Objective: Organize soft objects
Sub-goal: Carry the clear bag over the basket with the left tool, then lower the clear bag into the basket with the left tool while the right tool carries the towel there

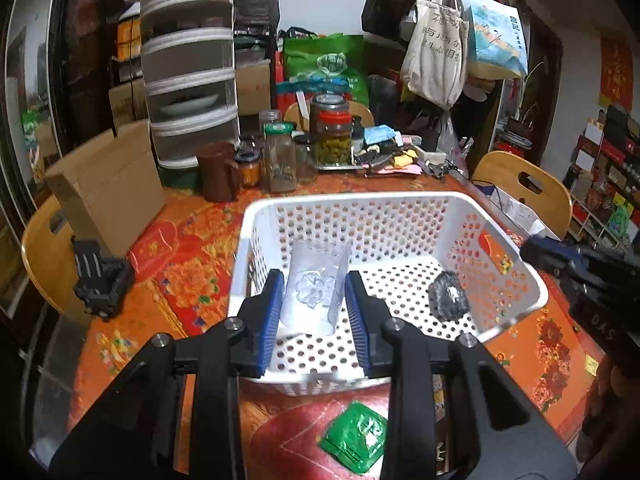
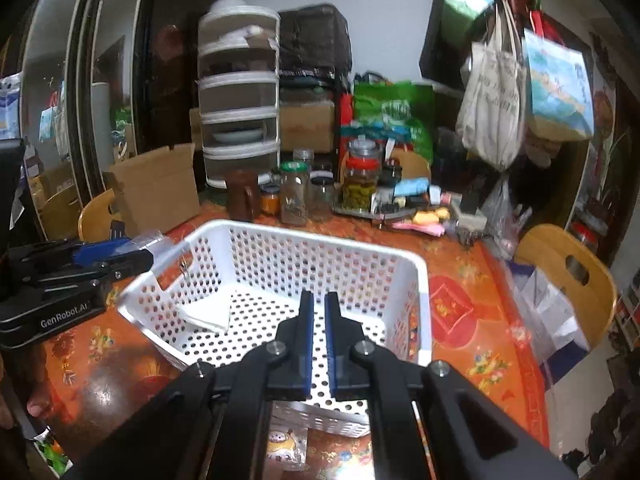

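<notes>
A white perforated basket (image 1: 360,206) (image 2: 420,272) stands on the orange flowered tablecloth. My left gripper (image 1: 314,276) (image 2: 149,255) hovers over the basket's left part, shut on a clear plastic bag (image 1: 316,280) (image 2: 154,240) that hangs between its blue pads. A white folded item (image 2: 208,314) lies on the basket floor below it. A dark crumpled object (image 1: 448,300) sits in the basket's right part. My right gripper (image 2: 318,294) (image 1: 532,250) is shut with nothing in it, above the basket's near right side. A green packet (image 1: 356,436) lies on the table in front of the basket.
Jars (image 1: 334,140) and a brown jug (image 1: 218,172) crowd the table behind the basket, with a cardboard box (image 1: 108,184) at the left. A black holder (image 1: 102,280) sits on the table's left edge. Wooden chairs (image 2: 568,268) flank the table. A printed packet (image 2: 286,448) lies near my right gripper.
</notes>
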The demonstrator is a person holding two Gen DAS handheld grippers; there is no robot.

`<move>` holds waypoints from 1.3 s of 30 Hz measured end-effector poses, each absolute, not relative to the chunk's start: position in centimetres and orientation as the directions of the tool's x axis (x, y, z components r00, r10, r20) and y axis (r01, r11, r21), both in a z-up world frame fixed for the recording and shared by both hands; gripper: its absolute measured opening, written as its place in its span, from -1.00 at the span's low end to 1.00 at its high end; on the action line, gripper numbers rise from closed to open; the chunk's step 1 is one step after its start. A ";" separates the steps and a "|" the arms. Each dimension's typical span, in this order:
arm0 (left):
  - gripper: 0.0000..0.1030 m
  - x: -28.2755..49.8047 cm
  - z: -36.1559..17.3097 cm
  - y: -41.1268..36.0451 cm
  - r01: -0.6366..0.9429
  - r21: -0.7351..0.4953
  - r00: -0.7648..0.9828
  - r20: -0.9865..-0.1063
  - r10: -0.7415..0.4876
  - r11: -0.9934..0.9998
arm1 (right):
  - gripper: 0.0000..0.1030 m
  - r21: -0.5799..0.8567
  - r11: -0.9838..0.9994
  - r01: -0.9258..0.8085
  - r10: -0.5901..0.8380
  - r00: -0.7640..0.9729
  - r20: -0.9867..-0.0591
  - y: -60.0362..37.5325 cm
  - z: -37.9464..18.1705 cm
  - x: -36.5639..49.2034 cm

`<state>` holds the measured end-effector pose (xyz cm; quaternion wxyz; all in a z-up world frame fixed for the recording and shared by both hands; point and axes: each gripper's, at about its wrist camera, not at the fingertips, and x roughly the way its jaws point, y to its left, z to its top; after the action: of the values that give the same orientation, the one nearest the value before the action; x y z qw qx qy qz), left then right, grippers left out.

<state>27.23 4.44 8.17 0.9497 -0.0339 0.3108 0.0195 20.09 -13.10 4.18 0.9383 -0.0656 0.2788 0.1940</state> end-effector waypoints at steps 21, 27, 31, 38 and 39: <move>-0.43 21.2 2.3 8.1 -0.098 -0.118 0.816 -0.577 0.012 0.988 | 0.15 0.119 0.896 -0.429 0.383 0.606 -0.697 -12.2 -9.8 10.5; -0.43 20.1 2.2 8.2 -0.083 -0.115 0.825 -0.565 0.004 0.990 | -0.21 0.104 0.890 -0.443 0.374 0.581 -0.723 -12.1 -10.4 10.1; -0.43 19.2 1.9 8.5 -0.078 -0.117 0.833 -0.554 0.000 0.990 | -0.26 0.072 0.880 -0.469 0.363 0.566 -0.740 -11.1 -11.2 10.1; -0.43 18.0 2.2 8.6 -0.071 -0.109 0.843 -0.538 0.001 0.992 | -0.48 0.073 0.887 -0.456 0.366 0.600 -0.711 -12.3 -10.0 10.0; -0.43 17.9 2.4 8.6 -0.069 -0.111 0.845 -0.534 -0.001 0.991 | -0.48 0.072 0.891 -0.449 0.366 0.613 -0.700 -12.7 -9.6 10.0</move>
<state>17.86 8.59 2.37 0.9585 -0.0629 0.2775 0.0176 9.96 -12.67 -9.56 0.8964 -0.0551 0.3764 0.2273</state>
